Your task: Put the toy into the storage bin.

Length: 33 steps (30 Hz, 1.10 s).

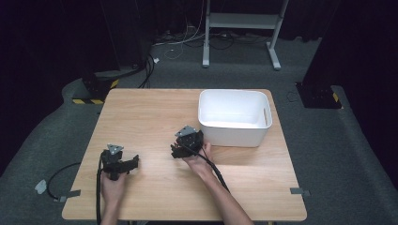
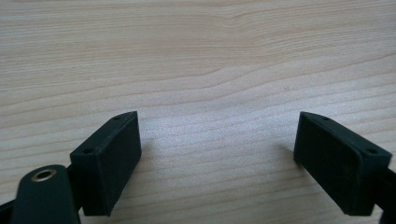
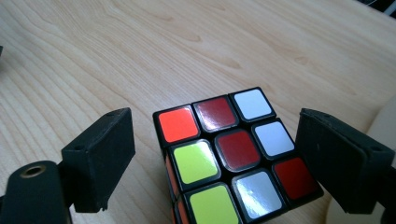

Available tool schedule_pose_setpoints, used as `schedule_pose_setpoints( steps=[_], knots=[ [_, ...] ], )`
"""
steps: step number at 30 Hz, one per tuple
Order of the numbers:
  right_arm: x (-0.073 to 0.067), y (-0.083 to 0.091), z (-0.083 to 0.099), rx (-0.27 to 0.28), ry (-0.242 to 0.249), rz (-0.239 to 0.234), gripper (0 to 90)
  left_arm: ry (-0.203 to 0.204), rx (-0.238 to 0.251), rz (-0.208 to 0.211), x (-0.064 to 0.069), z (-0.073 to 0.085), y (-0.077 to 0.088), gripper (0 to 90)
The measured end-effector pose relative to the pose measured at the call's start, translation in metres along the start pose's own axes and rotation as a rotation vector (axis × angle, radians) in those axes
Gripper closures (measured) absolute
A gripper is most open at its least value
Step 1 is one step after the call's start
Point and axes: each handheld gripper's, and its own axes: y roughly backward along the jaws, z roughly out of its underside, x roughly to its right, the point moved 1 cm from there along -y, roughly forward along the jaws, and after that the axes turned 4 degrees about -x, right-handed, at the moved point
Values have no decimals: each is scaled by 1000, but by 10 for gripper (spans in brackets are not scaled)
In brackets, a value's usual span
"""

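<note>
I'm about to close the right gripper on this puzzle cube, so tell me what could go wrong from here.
The right gripper is open around the cube, but the cube sits turned between the jaws, so they may catch corners and twist it loose. The white bin stands close beside that hand; a lift could bump its wall. The left gripper is open over bare table, too far to help.

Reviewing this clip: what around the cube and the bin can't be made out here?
- Cube: right gripper view's bottom edge cuts off its lower part; in the high view the right gripper covers it.
- Whether the right jaw touches the cube: unclear in the right gripper view.
- Bin: its near wall hides part of the floor in the high view.
- Left gripper: open over bare table.
</note>
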Motion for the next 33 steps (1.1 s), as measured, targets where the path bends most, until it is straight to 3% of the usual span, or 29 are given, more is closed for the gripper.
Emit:
schedule_pose_setpoints(
  steps=[19,22,33],
  knots=[
    [5,-9,4,-34,-38,-80,230,1,0,0,0,0,0,151],
    [5,-7,4,-23,-27,-94,313,0,0,0,0,0,0,151],
    [6,-8,4,-14,-31,-96,330,1,0,0,0,0,0,151]
  ],
)
